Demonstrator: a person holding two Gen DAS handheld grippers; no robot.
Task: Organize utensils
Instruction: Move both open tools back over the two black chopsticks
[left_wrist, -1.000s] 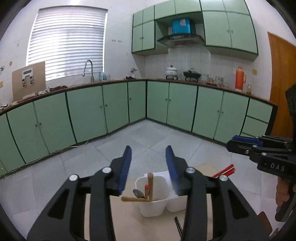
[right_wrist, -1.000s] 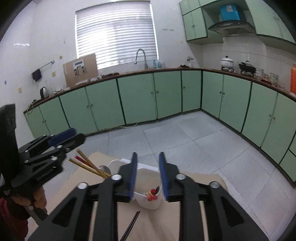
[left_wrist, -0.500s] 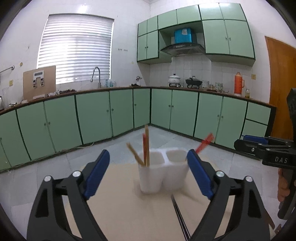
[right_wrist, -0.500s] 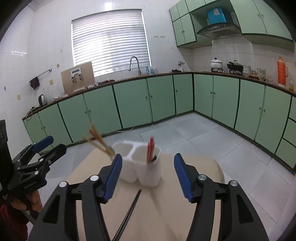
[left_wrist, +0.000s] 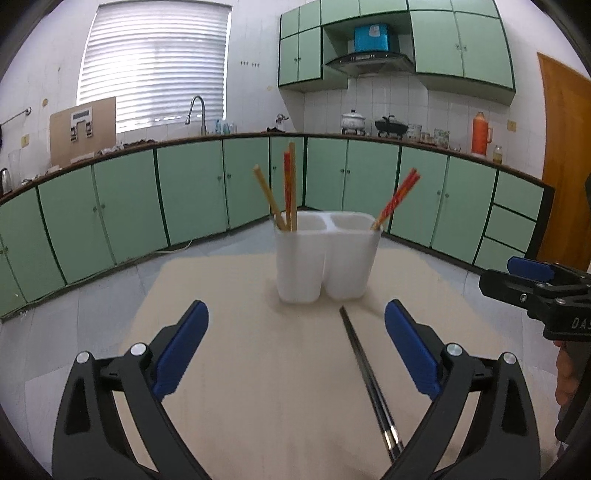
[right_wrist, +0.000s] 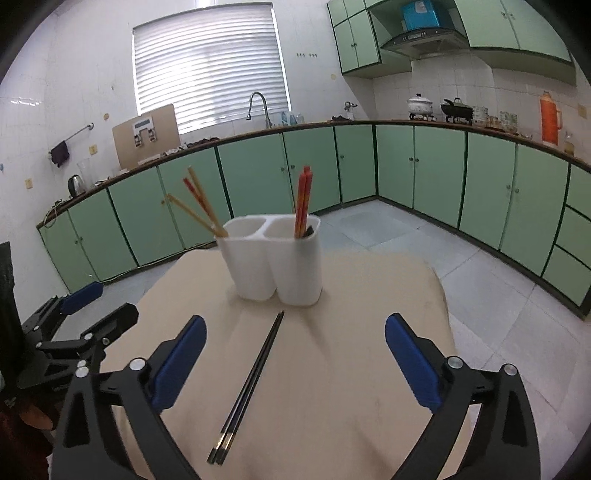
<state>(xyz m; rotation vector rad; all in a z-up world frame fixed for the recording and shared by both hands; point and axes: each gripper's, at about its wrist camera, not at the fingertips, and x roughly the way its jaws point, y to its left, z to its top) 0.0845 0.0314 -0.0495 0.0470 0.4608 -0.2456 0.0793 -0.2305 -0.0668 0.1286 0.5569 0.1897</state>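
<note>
White two-compartment holder (left_wrist: 327, 258) on table (left_wrist: 240, 369): wooden and red chopsticks (left_wrist: 286, 192) left, red pair (right_wrist: 303, 201) right. Black chopsticks (right_wrist: 249, 384) lie beside it. Both grippers' fingers spread, empty.

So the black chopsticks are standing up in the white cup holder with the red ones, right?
Not quite. The black chopsticks are lying flat on the table in front of the white holder, as the right wrist view shows. Only the red chopsticks and wooden chopsticks stand in it.
</note>
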